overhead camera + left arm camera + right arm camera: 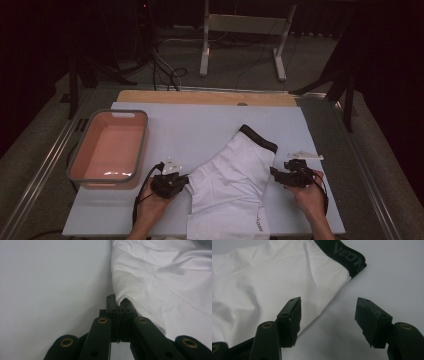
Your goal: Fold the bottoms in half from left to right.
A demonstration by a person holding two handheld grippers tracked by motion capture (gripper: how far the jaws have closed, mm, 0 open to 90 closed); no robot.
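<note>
White boxer shorts point(232, 175) with a black waistband point(258, 138) lie spread on the white table cover. My left gripper point(184, 181) sits at the garment's left edge, shut on a pinch of the white fabric; in the left gripper view the cloth point(160, 282) rises out of the closed jaws at my left gripper point(120, 305). My right gripper point(275, 173) rests at the shorts' right edge with its jaws open. In the right gripper view my right gripper point(328, 312) straddles the edge of the shorts point(277, 280), the left jaw over the fabric, the right over the bare cover, below the waistband point(344, 253).
A pink basin with a grey rim point(80, 155) stands on the left of the table. A wooden strip point(205, 97) runs along the far edge. The white cover point(195, 125) ends near the person's side; a metal frame point(240, 30) stands on the floor beyond.
</note>
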